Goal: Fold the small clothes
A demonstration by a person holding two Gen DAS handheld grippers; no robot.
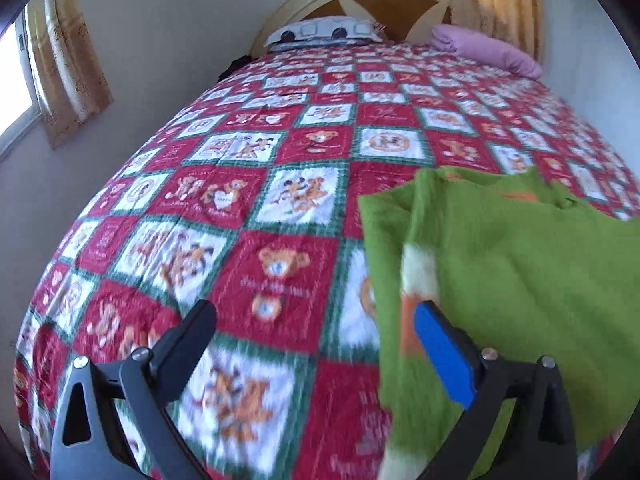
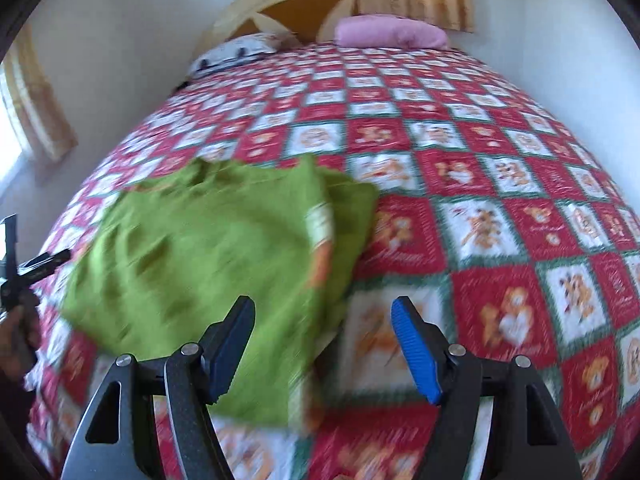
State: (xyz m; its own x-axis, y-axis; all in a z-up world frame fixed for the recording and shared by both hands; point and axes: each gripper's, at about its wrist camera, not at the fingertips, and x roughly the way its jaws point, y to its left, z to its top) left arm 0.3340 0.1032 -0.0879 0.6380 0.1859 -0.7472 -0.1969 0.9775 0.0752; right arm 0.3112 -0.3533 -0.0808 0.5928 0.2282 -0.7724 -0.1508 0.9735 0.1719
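Note:
A small green garment [image 1: 516, 280] with a white and orange strip lies folded on the red, white and green teddy-bear quilt [image 1: 256, 216]. In the left wrist view it is at the lower right; my left gripper [image 1: 316, 320] is open and empty, its right finger over the garment's left edge. In the right wrist view the garment [image 2: 208, 256] is at the lower left. My right gripper [image 2: 324, 320] is open and empty above the garment's right edge. The left gripper also shows at the far left of the right wrist view [image 2: 24, 264].
The bed runs back to a cream and brown headboard [image 1: 360, 4]. A patterned white pillow [image 1: 324, 32] and a pink pillow [image 1: 488, 52] lie at the head. White walls flank both sides, with a curtained window [image 1: 24, 80] on the left.

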